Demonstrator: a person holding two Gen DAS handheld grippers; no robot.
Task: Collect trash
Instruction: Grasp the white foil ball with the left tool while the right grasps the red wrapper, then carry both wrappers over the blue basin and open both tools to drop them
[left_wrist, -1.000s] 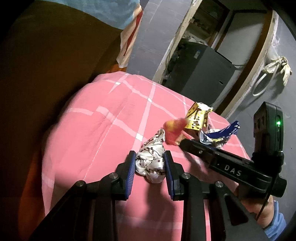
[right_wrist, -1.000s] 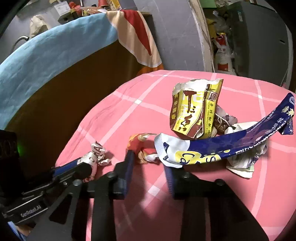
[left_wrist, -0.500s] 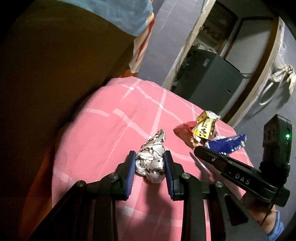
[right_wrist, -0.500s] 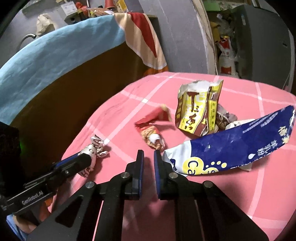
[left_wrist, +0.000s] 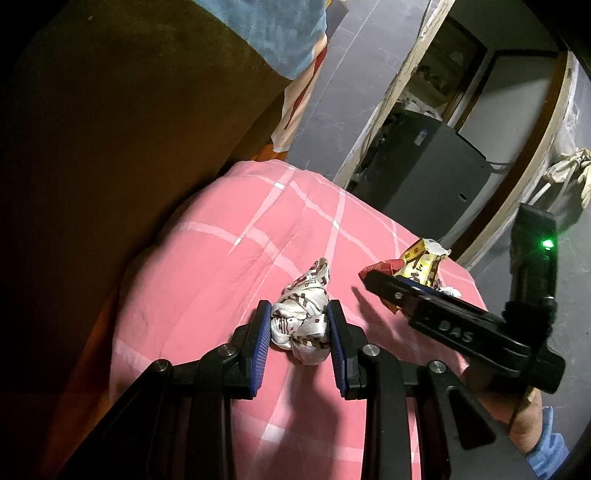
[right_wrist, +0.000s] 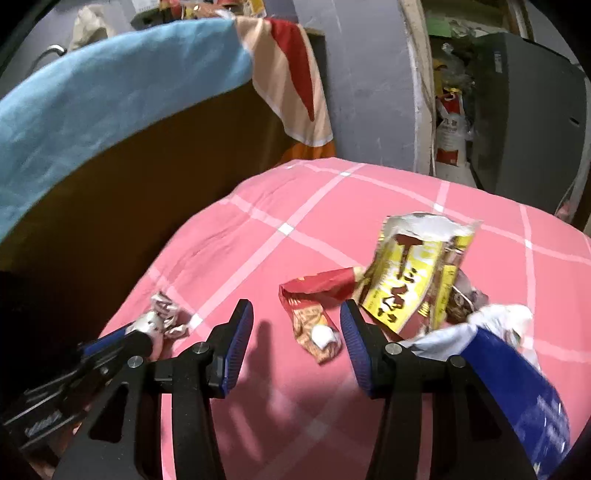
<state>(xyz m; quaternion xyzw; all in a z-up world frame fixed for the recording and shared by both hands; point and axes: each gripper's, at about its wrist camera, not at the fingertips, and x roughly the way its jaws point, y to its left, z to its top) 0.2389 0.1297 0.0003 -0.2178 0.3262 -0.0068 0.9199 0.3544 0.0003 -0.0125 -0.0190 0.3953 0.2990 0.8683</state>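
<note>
Trash lies scattered on the pink checked blanket (right_wrist: 295, 206). At the blanket's left side, the left gripper (left_wrist: 298, 332) is clamped on a crumpled white wrapper (left_wrist: 301, 325). Toward the blanket's middle, the right gripper (right_wrist: 297, 345) stands with jaws wide apart around a red wrapper (right_wrist: 314, 317). Just right of the red wrapper stands a yellow packet (right_wrist: 417, 273), with a blue bag (right_wrist: 517, 384) beside it.

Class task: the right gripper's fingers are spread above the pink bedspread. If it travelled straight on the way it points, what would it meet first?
Most likely the crumpled red wrapper, lying between the open fingers of the right gripper. Depth is uncertain; the yellow packet sits beyond, to the right.
</note>
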